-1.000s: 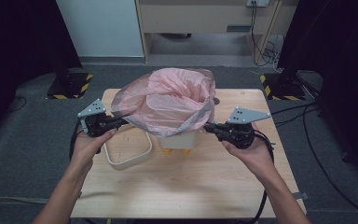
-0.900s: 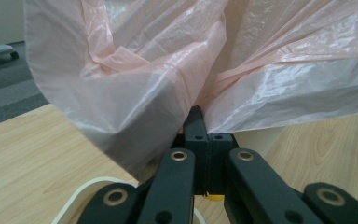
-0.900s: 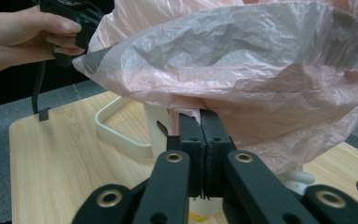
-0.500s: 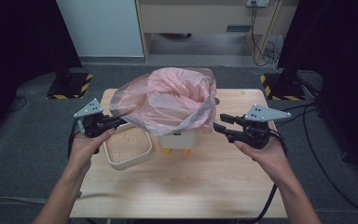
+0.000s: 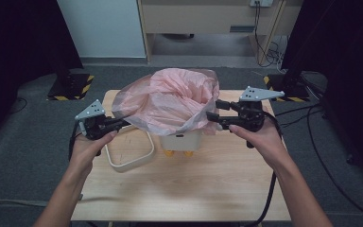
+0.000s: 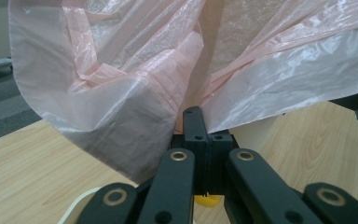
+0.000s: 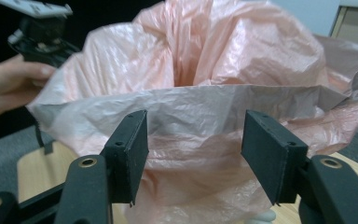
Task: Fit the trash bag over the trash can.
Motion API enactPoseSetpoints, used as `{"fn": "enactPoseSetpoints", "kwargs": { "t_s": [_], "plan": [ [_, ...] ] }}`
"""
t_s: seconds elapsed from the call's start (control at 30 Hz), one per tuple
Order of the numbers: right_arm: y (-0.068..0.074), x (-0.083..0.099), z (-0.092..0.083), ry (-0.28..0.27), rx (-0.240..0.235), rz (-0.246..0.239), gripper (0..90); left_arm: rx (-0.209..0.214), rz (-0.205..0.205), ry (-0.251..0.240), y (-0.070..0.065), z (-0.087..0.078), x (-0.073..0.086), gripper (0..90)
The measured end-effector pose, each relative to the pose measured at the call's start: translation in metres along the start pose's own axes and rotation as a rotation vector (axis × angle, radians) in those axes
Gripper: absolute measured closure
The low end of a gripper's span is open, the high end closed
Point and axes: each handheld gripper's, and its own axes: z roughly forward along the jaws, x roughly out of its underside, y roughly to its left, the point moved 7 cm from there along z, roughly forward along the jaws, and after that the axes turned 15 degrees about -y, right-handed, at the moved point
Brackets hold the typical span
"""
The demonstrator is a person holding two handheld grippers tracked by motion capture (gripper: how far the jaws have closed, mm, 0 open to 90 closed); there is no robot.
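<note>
- The pink plastic bag (image 5: 170, 101) is thin, crinkled and half see-through, its mouth gaping upward and its film puffed into loose folds.
- It sits over a cream bin (image 5: 182, 140) near the middle of the wooden surface (image 5: 208, 184), draping down the bin's sides; small yellow feet (image 5: 178, 153) show under the bin.
- My left gripper (image 5: 118, 124) has its jaws pressed together on the bag's left edge; in the left gripper view the film (image 6: 135, 102) fans out from the pinch in two pale sheets, one grey-pink and creased, the other glossy.
- My right gripper (image 5: 213, 110) is spread, its jaws having just been opening; it hangs at the bag's right rim.
- In the right gripper view the rim (image 7: 205, 100) runs as a folded band across and beyond the gap between my two pads (image 7: 130, 154), and neither pad presses it.
- A cream rounded frame (image 5: 131, 151) lies flat on the surface just left of the bin, below my left gripper.
- The bag's far side rises highest, bunched into a soft peak.
</note>
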Motion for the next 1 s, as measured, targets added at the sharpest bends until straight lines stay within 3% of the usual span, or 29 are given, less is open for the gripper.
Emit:
{"fn": "enactPoseSetpoints", "kwargs": {
  "t_s": [0.13,0.27,0.43,0.6,1.0],
  "plan": [
    [0.0,0.003,0.006,0.013,-0.014,0.006,47.3,0.005,-0.004,-0.006,-0.001,0.0,-0.001,90.0],
    [0.003,0.003,0.006,0.014,-0.034,-0.01,59.6,0.012,-0.002,-0.01,-0.003,0.0,-0.003,90.0],
    [0.005,0.005,0.0,0.027,-0.032,-0.04,76.3,0.022,-0.003,-0.012,-0.005,0.002,-0.004,90.0],
    [0.004,0.006,-0.003,0.032,-0.024,-0.052,87.5,0.021,-0.004,-0.014,-0.005,0.003,-0.005,90.0],
    [0.006,0.009,-0.01,0.032,-0.018,-0.079,90.0,0.023,0.004,-0.011,-0.006,0.001,-0.005,90.0]
  ]
}}
